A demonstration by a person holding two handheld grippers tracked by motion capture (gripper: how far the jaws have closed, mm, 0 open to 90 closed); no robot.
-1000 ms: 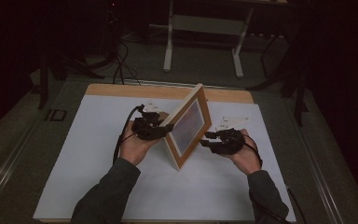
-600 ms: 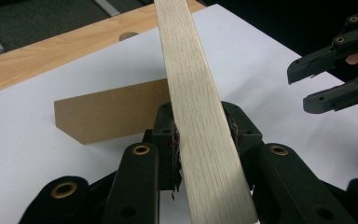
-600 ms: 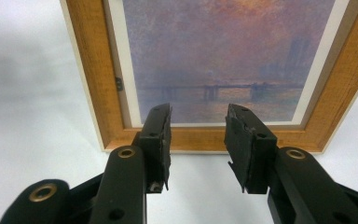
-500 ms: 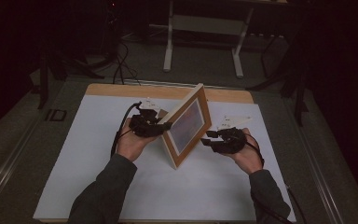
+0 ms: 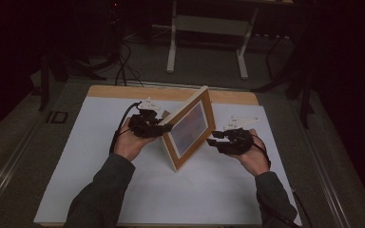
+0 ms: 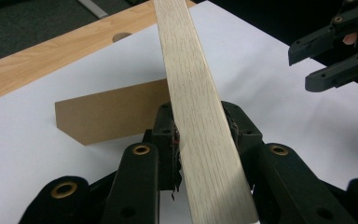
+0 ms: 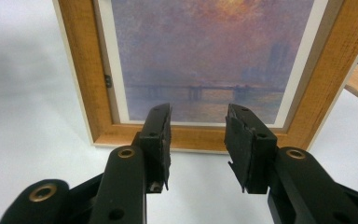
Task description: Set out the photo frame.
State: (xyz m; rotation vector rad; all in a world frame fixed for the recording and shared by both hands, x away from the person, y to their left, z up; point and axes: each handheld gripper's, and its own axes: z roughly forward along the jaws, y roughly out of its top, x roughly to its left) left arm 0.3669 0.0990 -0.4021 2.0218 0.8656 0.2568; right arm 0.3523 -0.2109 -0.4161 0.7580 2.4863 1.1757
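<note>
A wooden picture frame holding a purple sunset painting stands tilted on the white sheet. My left gripper is shut on the frame's left side edge. In the left gripper view the pale wood edge runs up between the jaws of my left gripper, and the brown back stand rests on the sheet behind. My right gripper hovers just right of the frame's front, open with nothing in it. In the right gripper view my right gripper faces the painting, a short way from the frame's lower rail.
The white sheet covers a wooden table whose bare far edge shows behind the frame. Beyond the table stand white metal legs and loose cables on the dark floor. The other gripper shows at the upper right of the left gripper view.
</note>
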